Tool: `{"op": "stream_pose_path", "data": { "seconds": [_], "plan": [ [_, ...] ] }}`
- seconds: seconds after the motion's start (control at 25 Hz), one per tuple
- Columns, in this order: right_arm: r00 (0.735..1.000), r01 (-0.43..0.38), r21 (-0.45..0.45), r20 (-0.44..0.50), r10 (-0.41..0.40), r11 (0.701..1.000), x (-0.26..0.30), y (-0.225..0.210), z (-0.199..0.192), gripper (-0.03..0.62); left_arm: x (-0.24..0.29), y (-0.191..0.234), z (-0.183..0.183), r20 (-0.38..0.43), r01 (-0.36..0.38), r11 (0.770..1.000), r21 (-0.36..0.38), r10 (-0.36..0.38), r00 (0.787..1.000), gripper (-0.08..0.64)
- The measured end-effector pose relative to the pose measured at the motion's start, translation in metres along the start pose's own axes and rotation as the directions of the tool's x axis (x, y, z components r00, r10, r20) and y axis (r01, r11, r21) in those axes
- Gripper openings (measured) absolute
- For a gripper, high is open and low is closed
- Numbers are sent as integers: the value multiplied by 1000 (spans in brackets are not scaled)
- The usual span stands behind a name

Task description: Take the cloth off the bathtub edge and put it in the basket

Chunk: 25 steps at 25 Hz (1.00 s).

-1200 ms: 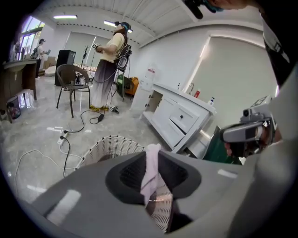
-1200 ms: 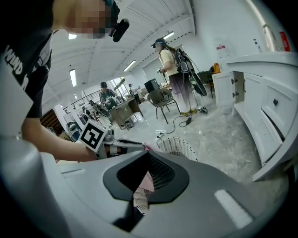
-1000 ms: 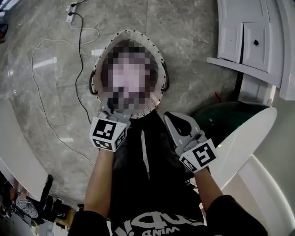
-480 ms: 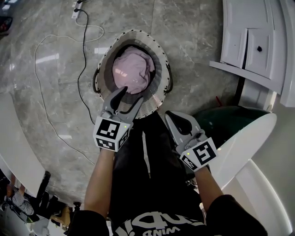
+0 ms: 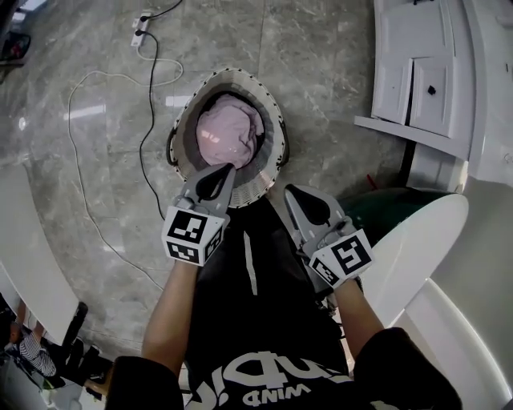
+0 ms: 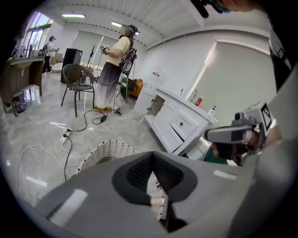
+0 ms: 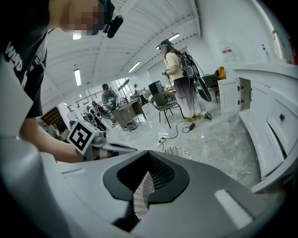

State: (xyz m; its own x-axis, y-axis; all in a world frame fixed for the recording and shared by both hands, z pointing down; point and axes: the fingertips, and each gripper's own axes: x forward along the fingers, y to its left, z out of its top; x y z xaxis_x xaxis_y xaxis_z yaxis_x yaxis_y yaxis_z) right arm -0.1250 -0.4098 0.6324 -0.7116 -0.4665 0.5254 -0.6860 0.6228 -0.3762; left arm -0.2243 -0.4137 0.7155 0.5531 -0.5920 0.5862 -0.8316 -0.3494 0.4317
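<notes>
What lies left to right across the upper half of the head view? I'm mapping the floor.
power strip → basket → white cabinet

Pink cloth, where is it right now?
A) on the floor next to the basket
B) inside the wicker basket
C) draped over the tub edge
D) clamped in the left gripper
B: the head view shows the pink cloth lying bunched inside the basket, below its rim.
</notes>
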Motion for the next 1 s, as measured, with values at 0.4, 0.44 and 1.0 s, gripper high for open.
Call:
{"op": "stream_pose_path", "data": {
  "seconds": [0.4,0.44,1.0],
  "plan": [
    [995,-1,-59,100,7,998,-35,10,84,5,-48,-47,81,54,31,999,-10,-31,998,-3],
    [994,-10,-59,104,16,998,-41,15,89,5,-55,-57,88,59,40,999,-2,-40,997,-3],
    [964,-146,-170,195,179,975,-71,98,137,5,-138,-132,141,139,90,979,185,-117,983,-3]
  ]
}}
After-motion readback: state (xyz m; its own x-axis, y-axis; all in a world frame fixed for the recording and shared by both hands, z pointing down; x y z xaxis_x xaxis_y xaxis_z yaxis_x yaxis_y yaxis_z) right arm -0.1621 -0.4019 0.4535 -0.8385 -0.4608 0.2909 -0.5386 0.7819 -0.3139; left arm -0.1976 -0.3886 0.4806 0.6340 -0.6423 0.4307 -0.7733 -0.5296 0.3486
